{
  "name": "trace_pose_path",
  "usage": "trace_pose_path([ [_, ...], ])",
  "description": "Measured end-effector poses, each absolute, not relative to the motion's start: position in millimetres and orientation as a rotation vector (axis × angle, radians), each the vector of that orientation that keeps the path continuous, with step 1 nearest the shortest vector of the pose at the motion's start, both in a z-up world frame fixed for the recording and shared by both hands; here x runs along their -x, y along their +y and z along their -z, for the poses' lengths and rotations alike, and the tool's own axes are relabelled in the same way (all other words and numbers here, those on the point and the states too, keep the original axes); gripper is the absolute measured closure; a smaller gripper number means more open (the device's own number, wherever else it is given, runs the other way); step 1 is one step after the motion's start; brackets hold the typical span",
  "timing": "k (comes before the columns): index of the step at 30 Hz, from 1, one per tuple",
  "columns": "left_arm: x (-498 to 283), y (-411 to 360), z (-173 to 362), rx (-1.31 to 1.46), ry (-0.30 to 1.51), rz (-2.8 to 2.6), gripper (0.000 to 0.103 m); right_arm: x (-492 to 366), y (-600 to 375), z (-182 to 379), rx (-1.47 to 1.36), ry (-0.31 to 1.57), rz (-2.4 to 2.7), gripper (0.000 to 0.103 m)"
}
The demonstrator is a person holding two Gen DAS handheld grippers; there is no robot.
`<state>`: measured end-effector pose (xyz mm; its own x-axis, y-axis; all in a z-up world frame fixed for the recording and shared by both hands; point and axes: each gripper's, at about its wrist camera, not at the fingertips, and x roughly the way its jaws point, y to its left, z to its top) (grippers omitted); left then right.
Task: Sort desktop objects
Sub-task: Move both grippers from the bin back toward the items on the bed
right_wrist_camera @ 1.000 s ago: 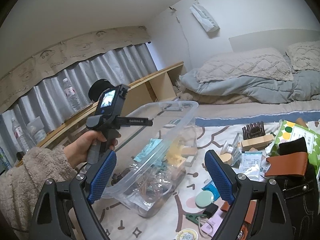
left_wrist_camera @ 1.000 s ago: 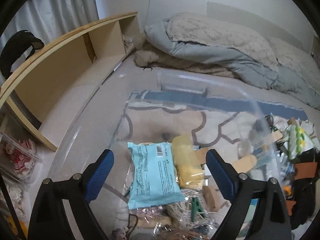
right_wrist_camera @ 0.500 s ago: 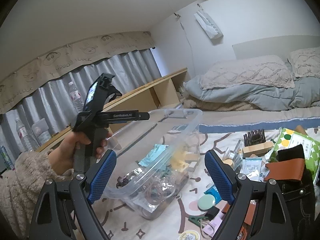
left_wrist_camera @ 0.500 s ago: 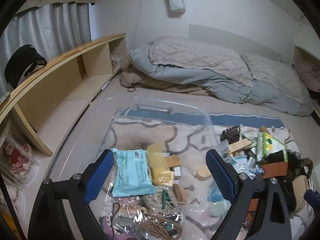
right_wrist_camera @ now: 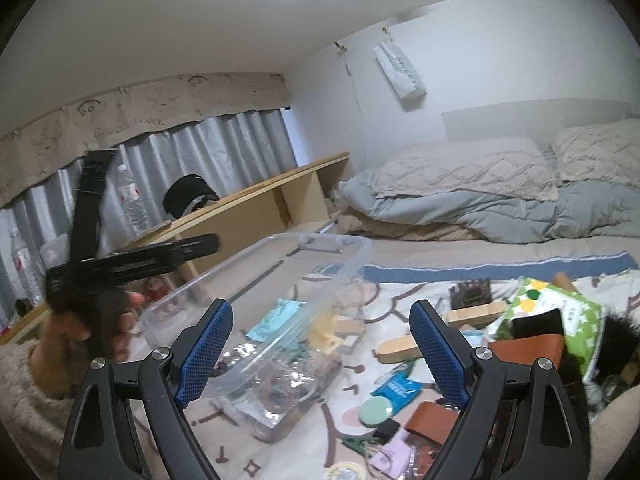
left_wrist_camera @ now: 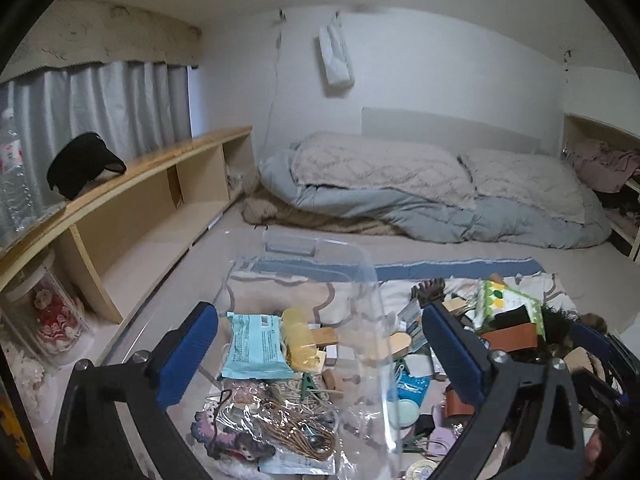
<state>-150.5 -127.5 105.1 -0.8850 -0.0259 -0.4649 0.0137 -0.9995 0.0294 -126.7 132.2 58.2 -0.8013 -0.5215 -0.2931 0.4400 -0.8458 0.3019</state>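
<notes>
Bedding: rumpled duvet [left_wrist_camera: 432, 200] far behind
Bin: clear bin [right_wrist_camera: 280, 312] holds packets
Left gripper [left_wrist_camera: 320, 356]: jaws apart, empty
Right gripper [right_wrist_camera: 320, 344]: jaws apart, empty

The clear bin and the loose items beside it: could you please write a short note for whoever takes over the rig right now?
Left tool: open, empty, above the clear bin.
Right tool: open, empty, over the mat.
Done: the blue packet, a yellow item and coiled cord lie in the bin.
Left: the brown leather case, mint round disc, blue sachet, wooden blocks and green dotted pack lie loose on the mat to the bin's right.
</notes>
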Motion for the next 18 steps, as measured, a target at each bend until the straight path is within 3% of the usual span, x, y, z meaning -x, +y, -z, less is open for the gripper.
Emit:
trace_pose_path([
  [4, 125.8, -111.6, -108.9, -0.654, -0.087, 3.039, 0.0, 121.1, 134.7, -61.4, -0.492, -0.259, 2.61, 0.011],
  [5, 119.2, -107.2, -109.8, -0.633, -0.1, 3.041, 0.0, 120.1, 135.3, -62.6, -0.489, -0.251, 2.621, 0.002],
  [6, 114.4, -104.1, -110.3, -0.626, -0.106, 3.044, 0.0, 117.5, 135.2, -64.7, -0.483, -0.232, 2.645, 0.0],
  [14, 85.3, -86.9, -111.9, -0.571, -0.117, 3.092, 0.0, 93.3, 142.9, -76.9, -0.421, -0.138, 2.747, 0.0],
  [18, 73.8, -84.6, -111.2, -0.571, -0.032, 3.121, 0.0, 82.7, 148.0, -74.1, -0.43, -0.08, 2.79, 0.0],
])
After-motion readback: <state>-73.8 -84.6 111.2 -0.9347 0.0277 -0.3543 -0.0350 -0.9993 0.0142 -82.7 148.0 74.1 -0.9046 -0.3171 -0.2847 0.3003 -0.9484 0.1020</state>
